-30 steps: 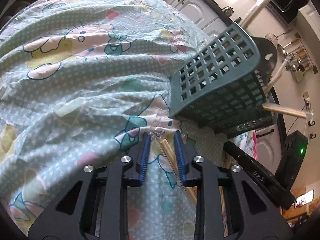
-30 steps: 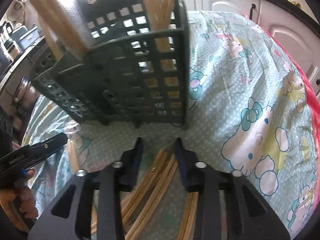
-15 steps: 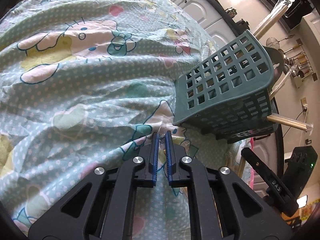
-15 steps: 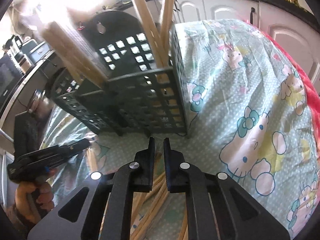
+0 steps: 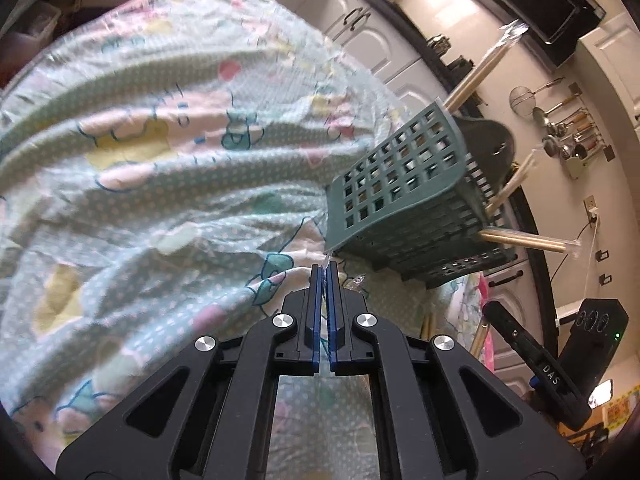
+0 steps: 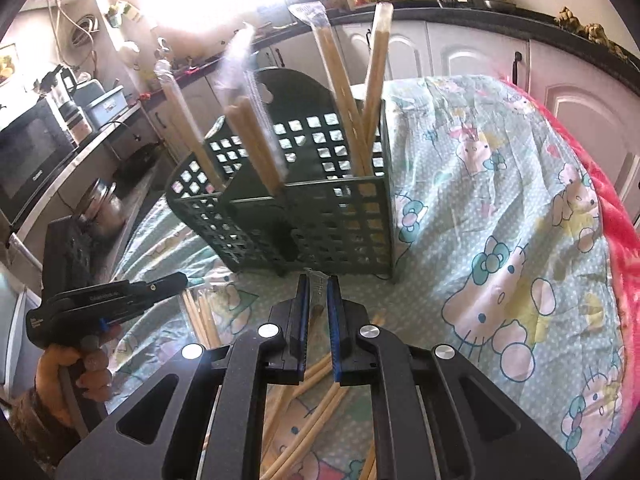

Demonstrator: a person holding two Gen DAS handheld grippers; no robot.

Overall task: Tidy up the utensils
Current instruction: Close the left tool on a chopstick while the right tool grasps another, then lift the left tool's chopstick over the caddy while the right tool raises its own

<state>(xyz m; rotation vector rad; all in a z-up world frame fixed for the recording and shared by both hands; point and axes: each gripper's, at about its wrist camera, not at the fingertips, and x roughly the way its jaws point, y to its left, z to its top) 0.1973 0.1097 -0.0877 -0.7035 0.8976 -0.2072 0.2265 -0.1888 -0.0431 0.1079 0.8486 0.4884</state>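
A dark green lattice utensil basket (image 5: 400, 200) (image 6: 320, 220) stands on the cartoon-print cloth (image 5: 160, 184), with several wrapped chopstick pairs (image 6: 340, 92) standing upright in it. My left gripper (image 5: 325, 270) is shut just in front of the basket, and a sliver of clear chopstick wrapper (image 5: 328, 258) is pinched at its tips. The sticks themselves are hidden under it. My right gripper (image 6: 318, 280) is shut on a wrapped chopstick pair (image 6: 319, 294), its tips near the basket's front wall. Loose chopsticks (image 6: 312, 396) lie on the cloth below it.
More chopsticks (image 6: 200, 316) lie at the left under the other gripper, which a person's hand (image 6: 80, 372) holds. A red blanket (image 6: 616, 240) covers the right edge. Kitchen cabinets (image 6: 472, 60), a counter and a microwave (image 6: 28, 160) surround the table.
Both grippers have shut, the left around a wrapped pair and the right on one from the pile. Both have lifted, and the basket now sits lower and farther away in both views.
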